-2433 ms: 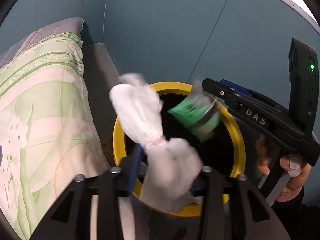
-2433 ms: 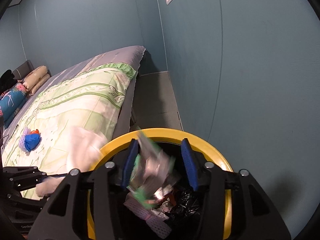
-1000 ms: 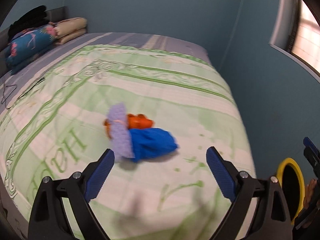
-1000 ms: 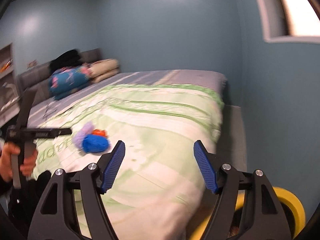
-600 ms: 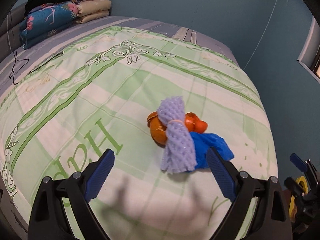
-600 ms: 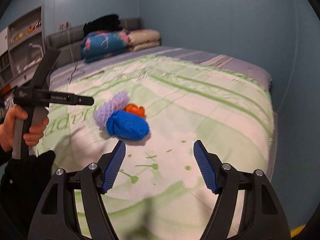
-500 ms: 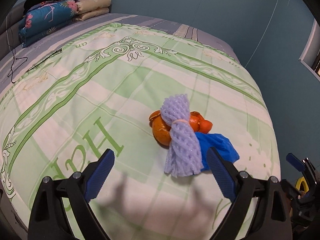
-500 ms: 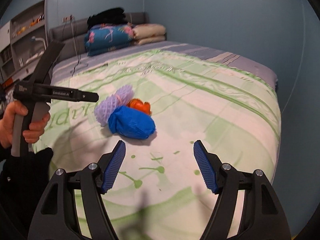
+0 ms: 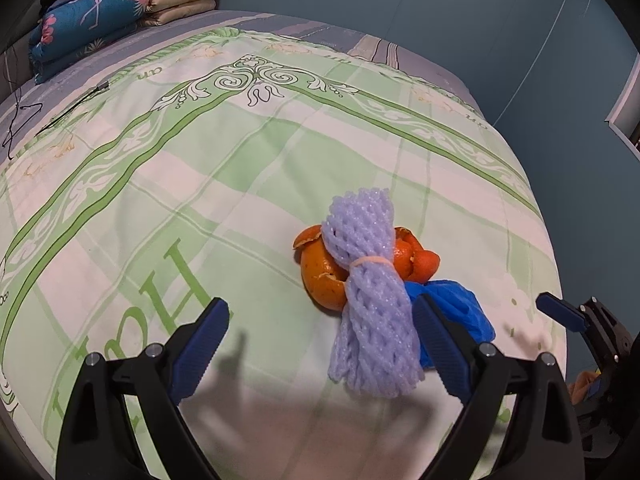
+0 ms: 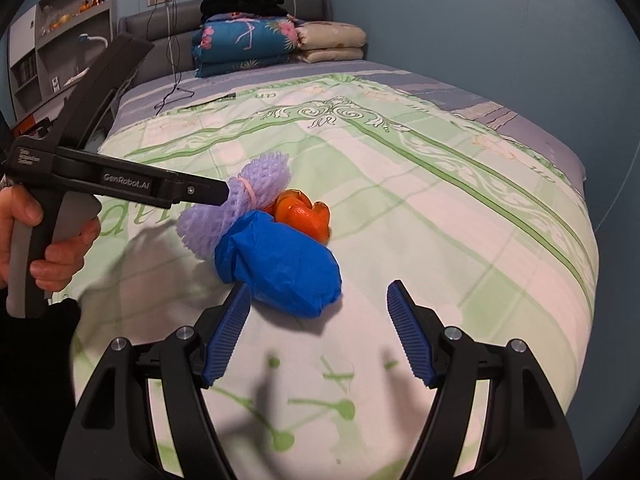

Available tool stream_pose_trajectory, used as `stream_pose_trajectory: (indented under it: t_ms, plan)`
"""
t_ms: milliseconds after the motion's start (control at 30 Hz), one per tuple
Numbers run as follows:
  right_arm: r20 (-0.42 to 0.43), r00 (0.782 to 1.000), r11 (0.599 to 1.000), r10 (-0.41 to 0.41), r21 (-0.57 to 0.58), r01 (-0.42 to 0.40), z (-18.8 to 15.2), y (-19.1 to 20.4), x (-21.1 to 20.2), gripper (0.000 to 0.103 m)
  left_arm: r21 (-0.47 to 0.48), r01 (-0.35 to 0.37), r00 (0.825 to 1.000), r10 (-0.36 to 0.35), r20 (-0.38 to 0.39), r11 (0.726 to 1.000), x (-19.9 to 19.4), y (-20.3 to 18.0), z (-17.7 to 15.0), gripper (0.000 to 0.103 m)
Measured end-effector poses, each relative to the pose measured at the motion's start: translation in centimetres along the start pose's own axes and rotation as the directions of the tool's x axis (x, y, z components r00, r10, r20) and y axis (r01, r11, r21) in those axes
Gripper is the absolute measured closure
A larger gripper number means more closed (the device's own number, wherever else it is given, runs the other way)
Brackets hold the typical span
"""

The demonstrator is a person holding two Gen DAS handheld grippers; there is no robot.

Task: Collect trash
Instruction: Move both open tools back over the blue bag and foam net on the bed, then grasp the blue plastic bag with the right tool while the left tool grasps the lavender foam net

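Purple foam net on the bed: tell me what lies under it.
The purple foam net drapes over orange peel and a crumpled blue bag; whatever is beneath its middle stays hidden.

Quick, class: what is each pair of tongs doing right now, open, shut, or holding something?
Left tongs: open, empty, by the purple foam net.
Right tongs: open, empty, near the blue bag.

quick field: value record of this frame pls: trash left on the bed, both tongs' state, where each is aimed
surface: bed with green patterned quilt
trash: purple foam net, orange peel, blue bag, all bunched together and touching
left tongs: open, empty, foam net between the jaws
right tongs: open, empty, blue bag just ahead, nearer the left jaw
contact: neither tongs grips anything yet
background: folded bedding at the headboard
bin: not in view
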State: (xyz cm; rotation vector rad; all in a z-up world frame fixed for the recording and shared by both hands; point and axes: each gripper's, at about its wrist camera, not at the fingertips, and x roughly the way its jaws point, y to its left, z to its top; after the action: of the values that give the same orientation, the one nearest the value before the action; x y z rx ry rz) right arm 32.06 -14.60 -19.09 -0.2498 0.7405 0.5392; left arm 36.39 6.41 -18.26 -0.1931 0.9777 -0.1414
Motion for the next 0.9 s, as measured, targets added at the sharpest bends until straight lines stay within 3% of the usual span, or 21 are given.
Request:
stream_pose_trajectory:
  t_ms: [200,367,433,633,800,900]
  plan:
    - [-0.034,0.999,1.0,0.005,-0.022,-0.006,0.7,0.5,2.6,0.036,-0.014,0.016,1.0,-0.016,-0.02,1.0,1.1,0.2,0.3,0.016]
    - [-0.066,0.998,0.999,0.015,-0.036,-0.017,1.1,0.8,4.5,0.036,-0.01,0.039,0.999,-0.039,-0.036,0.999,1.8,0.0,0.5,0.028]
    - [-0.079,0.997,0.999,0.026,-0.031,-0.028,1.3,0.9,5.1,0.038,-0.004,0.051,0.998,-0.051,-0.048,0.999,2.2,-0.2,0.5,0.039]
    - [-0.12,0.992,0.997,0.048,-0.048,-0.054,1.8,2.2,6.6,0.056,-0.001,0.07,0.994,-0.07,-0.079,0.998,2.9,-0.1,0.2,0.074]
    - [-0.134,0.99,0.998,0.033,-0.055,-0.04,2.0,2.8,7.0,0.087,0.0,0.079,0.995,-0.079,-0.062,0.997,2.1,0.4,0.2,0.084]
    - [-0.143,0.989,0.998,0.028,-0.057,-0.037,2.0,3.2,6.9,0.092,-0.002,0.066,0.996,-0.066,-0.053,0.998,1.6,1.0,0.3,0.085]
